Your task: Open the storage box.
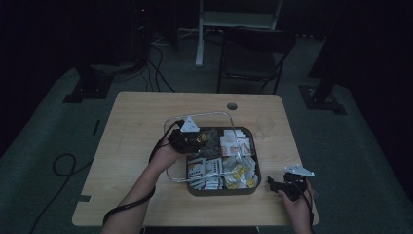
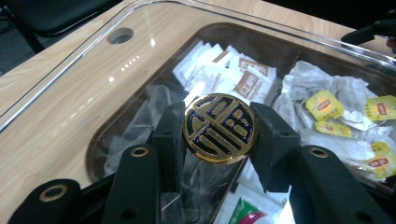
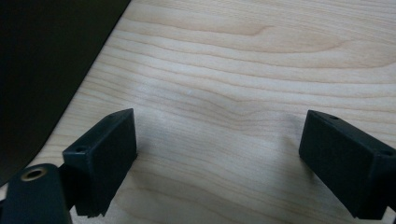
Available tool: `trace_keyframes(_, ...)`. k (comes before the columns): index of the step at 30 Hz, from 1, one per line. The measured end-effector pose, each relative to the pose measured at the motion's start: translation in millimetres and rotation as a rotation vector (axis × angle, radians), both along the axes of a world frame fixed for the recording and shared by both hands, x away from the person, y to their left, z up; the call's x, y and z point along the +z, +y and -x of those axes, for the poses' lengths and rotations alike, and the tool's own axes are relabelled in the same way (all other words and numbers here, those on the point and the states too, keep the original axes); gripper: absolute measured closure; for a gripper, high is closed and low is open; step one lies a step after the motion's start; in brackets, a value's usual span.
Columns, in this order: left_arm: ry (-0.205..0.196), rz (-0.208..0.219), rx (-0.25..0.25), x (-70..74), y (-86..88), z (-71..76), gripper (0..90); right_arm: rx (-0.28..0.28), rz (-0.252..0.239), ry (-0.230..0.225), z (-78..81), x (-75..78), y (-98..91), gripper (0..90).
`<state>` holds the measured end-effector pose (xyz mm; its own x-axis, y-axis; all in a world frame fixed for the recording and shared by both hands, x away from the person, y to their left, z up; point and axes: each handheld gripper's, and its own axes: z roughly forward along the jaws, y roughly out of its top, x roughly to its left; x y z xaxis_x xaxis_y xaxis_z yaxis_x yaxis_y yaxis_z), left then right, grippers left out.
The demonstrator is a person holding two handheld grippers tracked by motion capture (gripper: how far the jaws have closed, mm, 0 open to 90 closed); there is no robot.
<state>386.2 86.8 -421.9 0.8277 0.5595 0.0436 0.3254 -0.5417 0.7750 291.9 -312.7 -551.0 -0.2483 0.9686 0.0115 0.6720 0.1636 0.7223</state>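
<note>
Sideways over the tea tray [image 1: 257, 161], clear lid [image 2: 79, 79], round knob [image 2: 219, 128] upward, clamped in left claw [image 2: 219, 140]; right claw [image 3: 219, 154] apart.

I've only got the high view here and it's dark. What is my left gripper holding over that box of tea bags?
Observer: The left gripper is shut on a round gold knob with a dark pattern, which sits on the clear lid.
Operator: Is the lid still square on the box?
Observer: No. In the left gripper view the clear lid's rim lies out over the bare table, well past the box wall.
Operator: And my right gripper?
Observer: The right gripper is open, with nothing but wood grain between its jaws.
Operator: What's right under the knob?
Observer: Brown-and-white sachets, with yellow-tagged tea bags beside them.
</note>
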Motion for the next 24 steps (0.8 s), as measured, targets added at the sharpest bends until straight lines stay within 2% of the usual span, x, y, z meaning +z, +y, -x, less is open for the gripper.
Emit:
trace_keyframes(10, -0.001, -0.006, 0.046, 0.5, 24.0, 3.1, 59.7, 0.0, 0.0, 0.0, 0.0, 0.0, 0.0, 10.9)
trace_keyframes(19, -0.006, -0.013, 0.101, -0.3, 57.4, 6.2, 59.7, 0.0, 0.0, 0.0, 0.0, 0.0, 0.0, 10.9)
trace_keyframes(22, -0.006, -0.01, 0.108, -0.5, 59.9, 6.7, 59.7, 0.0, -0.001, 0.001, 0.0, 0.0, 0.1, 10.9)
trace_keyframes(23, -0.004, -0.007, 0.128, -1.3, 72.7, 8.4, 59.7, 0.001, 0.001, -0.001, -0.1, 0.0, -0.1, 10.9)
trace_keyframes(24, -0.005, -0.008, 0.136, -1.6, 76.3, 9.1, 59.7, 0.001, 0.001, -0.001, -0.1, 0.0, -0.1, 10.9)
